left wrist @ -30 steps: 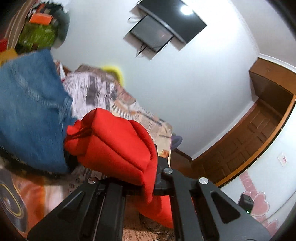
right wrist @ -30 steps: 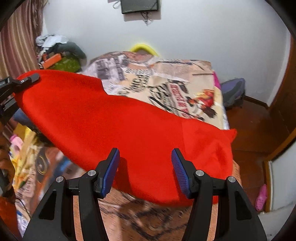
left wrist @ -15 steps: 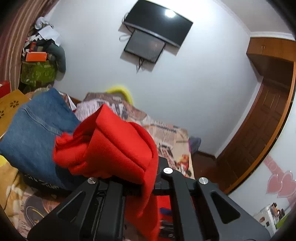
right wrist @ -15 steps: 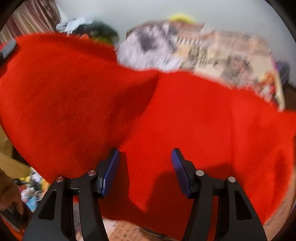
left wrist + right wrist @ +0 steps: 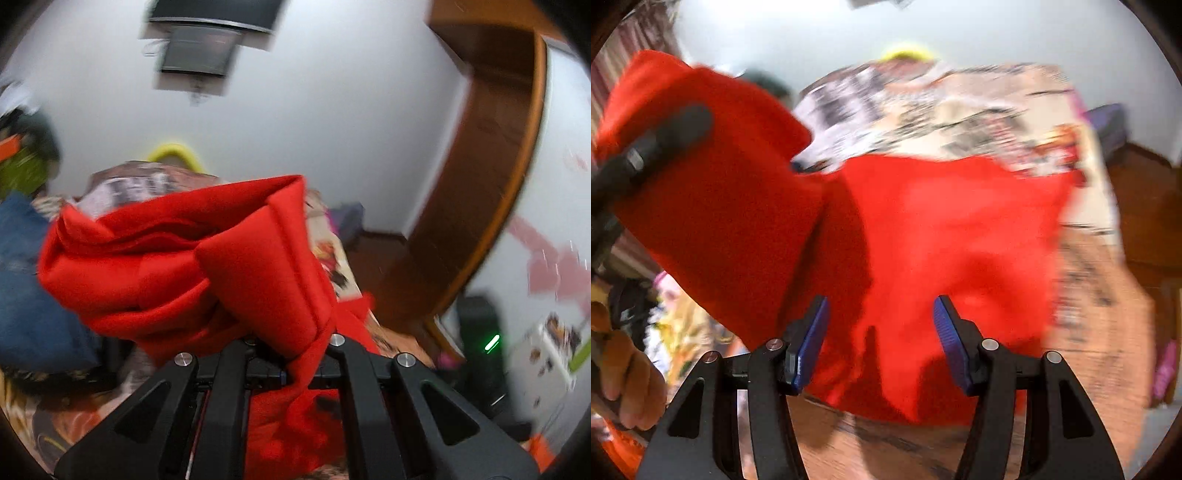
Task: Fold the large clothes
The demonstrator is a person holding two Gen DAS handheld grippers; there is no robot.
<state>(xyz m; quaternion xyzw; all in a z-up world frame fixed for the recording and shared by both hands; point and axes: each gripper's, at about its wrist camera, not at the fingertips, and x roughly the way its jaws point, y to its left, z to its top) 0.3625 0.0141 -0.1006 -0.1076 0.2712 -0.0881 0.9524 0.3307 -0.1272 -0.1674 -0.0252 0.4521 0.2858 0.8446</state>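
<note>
left gripper (image 5: pixel 295 363): jaws pressed together, pinching a bunched fold of the red garment (image 5: pixel 207 266); pads hidden under the cloth.
right gripper (image 5: pixel 879 339): jaws spread, blue ribbed pads (image 5: pixel 809 343) bare; the cloth hangs just beyond the tips, and the blur does not show whether it touches them.
red garment, left wrist view: thick folded wad rising out of the left jaws, more of it draped below between the black finger frames.
red garment, right wrist view: wide sheet across mid-frame, upper left part lifted, the rest hanging over the near edge of the bed (image 5: pixel 960 107).
left gripper in right wrist view: black finger at the far left edge, against the raised red corner.
hand (image 5: pixel 624 380): bare, low left in right wrist view, wrapped round a handle.
bed cover: newspaper-and-comic print, too blurred to read any word.
jeans (image 5: pixel 26 280): blue denim, left of the red wad, lying on the bed.
wall, far: TV (image 5: pixel 214 14) with a smaller dark panel just under it; no brand legible.
yellow object (image 5: pixel 175 153): at the far end of the bed, against the wall.
door (image 5: pixel 476 177): brown wood, right.
black device (image 5: pixel 480 332): green light lit, low right near the door; no label readable.
writing overall: none legible, motion blur in both views.
</note>
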